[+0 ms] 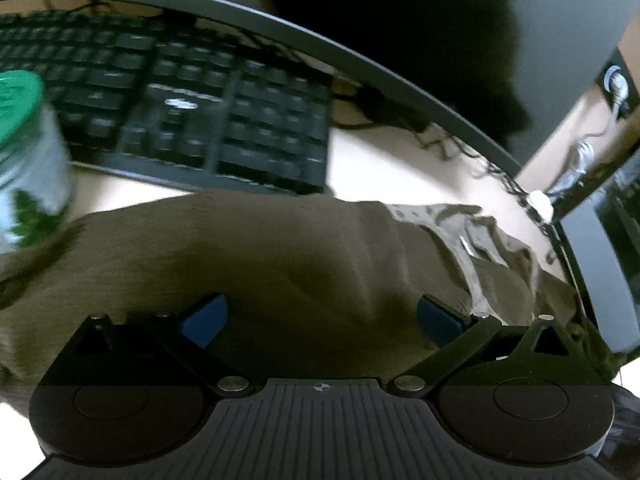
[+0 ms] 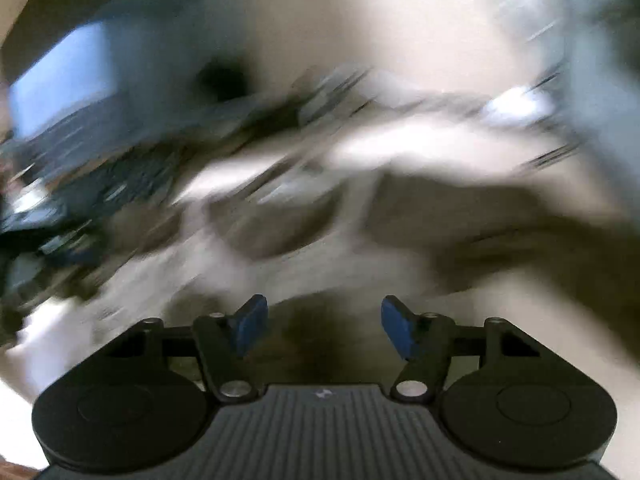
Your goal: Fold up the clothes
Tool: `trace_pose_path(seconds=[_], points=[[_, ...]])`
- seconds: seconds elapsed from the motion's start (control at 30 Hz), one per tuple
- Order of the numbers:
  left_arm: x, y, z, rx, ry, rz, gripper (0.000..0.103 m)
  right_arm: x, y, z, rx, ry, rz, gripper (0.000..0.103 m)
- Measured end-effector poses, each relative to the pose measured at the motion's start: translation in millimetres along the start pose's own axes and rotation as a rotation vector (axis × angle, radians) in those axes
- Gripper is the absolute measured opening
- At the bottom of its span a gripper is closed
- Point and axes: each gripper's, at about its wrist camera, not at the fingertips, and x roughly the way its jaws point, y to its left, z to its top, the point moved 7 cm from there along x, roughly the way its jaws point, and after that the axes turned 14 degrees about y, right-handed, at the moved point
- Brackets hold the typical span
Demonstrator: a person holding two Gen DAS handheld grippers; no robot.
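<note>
Nothing readable here tbh, the keyboard (image 1: 200, 92) keys are too blurry and the green-lidded jar (image 1: 24, 152) label can't be made out.

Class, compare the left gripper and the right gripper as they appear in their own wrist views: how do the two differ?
The left gripper has its blue pads spread wide; the right gripper holds its pads closer together. The left gripper sits right over the olive garment, seen sharply; the right gripper's scene is smeared by blur, with the cloth beneath it only dimly visible. Shared: both have black frames, blue pads, open jaws and nothing gripped.
</note>
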Motion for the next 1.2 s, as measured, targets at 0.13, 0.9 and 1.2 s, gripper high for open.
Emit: trace_pose_path(seconds=[0.13, 0.9, 1.2], points=[[-20, -3, -8, 0.006, -0.021, -0.029, 0.103, -36, -94, -29, 0.177, -0.015, -0.439, 0.063], [-72, -22, -53, 0.060, -0.075, -0.197, 0.103, -85, 123, 151, -0.229, -0.255, 0.178, 0.004], [-96, 40, -73, -0.083, -0.156, -0.045, 0.103, -63, 174, 162, -0.330, -0.212, 0.348, 0.053]])
